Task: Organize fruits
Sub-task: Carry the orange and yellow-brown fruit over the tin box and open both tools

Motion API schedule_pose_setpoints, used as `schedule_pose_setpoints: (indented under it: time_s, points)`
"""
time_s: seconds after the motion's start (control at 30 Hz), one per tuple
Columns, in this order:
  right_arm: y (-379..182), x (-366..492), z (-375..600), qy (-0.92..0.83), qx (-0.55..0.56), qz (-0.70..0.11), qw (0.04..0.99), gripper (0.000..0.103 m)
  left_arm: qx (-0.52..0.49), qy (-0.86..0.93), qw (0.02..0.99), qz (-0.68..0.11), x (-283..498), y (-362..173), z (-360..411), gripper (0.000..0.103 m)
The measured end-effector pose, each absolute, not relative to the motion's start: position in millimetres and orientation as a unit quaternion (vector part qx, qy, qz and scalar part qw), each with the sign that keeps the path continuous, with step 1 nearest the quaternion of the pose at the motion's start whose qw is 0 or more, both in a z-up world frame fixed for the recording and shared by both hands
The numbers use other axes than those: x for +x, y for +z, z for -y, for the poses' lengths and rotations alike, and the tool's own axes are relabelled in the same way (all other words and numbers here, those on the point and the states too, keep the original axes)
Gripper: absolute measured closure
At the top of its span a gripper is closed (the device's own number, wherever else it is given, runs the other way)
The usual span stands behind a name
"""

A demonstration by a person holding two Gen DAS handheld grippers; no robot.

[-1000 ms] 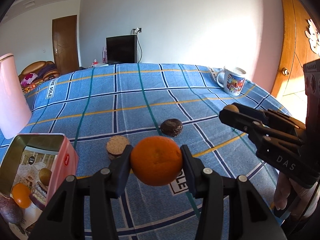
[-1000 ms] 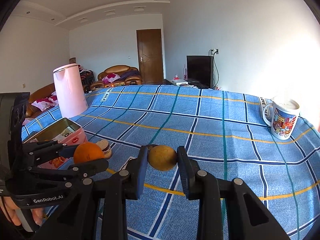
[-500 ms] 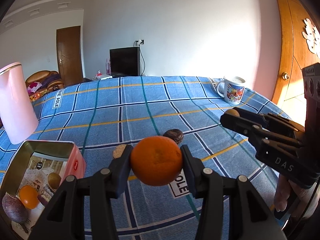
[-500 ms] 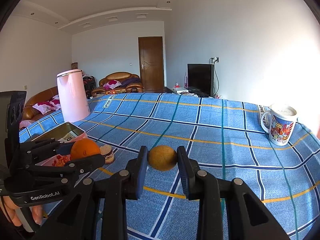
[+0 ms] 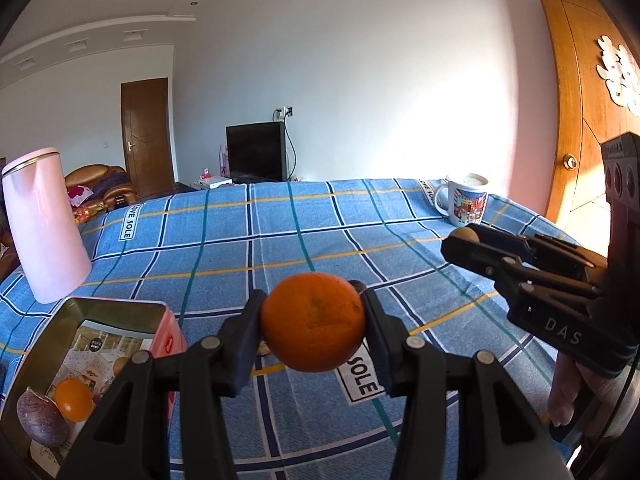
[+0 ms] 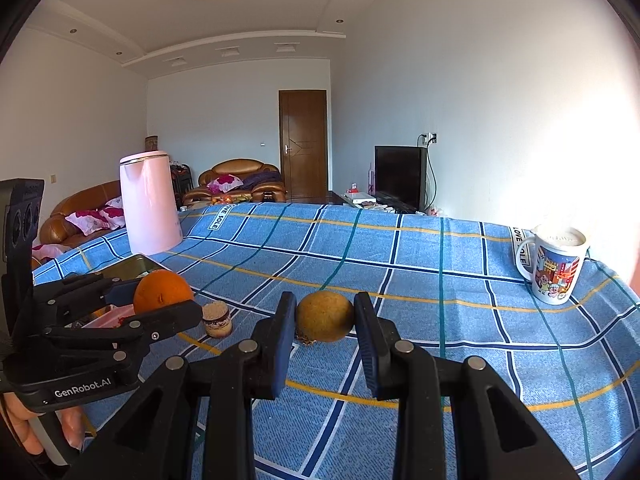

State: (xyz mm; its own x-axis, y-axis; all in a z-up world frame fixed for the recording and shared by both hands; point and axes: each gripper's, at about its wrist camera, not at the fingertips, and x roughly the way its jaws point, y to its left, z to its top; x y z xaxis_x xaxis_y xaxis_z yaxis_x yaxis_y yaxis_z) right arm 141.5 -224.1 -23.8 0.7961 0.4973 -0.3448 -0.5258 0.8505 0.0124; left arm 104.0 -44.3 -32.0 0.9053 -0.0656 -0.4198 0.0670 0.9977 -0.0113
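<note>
Beside the pink tin point(image 5: 168, 346), an orange point(image 5: 314, 322) is clamped by the left gripper point(image 5: 314, 326) and a yellow-brown fruit point(image 6: 325, 316) by the right gripper point(image 6: 325, 320); collision between them could dislodge either.

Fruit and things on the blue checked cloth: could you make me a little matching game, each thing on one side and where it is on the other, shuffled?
Things:
1. orange
2. brownish-yellow fruit
3. picture mug
4. purple fruit

Places:
A. inside the pink tin
B. gripped in the left tool
C. standing on the cloth near its far right edge
D. gripped in the right tool

Pairs: 1-B, 2-D, 3-C, 4-A
</note>
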Motion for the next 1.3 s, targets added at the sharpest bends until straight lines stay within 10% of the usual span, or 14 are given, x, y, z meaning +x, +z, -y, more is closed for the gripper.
schedule_pose_setpoints:
  time_s: [1.3]
  points:
    - [-13.3, 119.5, 86.2, 0.380, -0.097, -0.191, 0.900, 0.071, -0.063, 0.043, 0.976, -0.202, 61.2, -28.0, -67.3, 0.054]
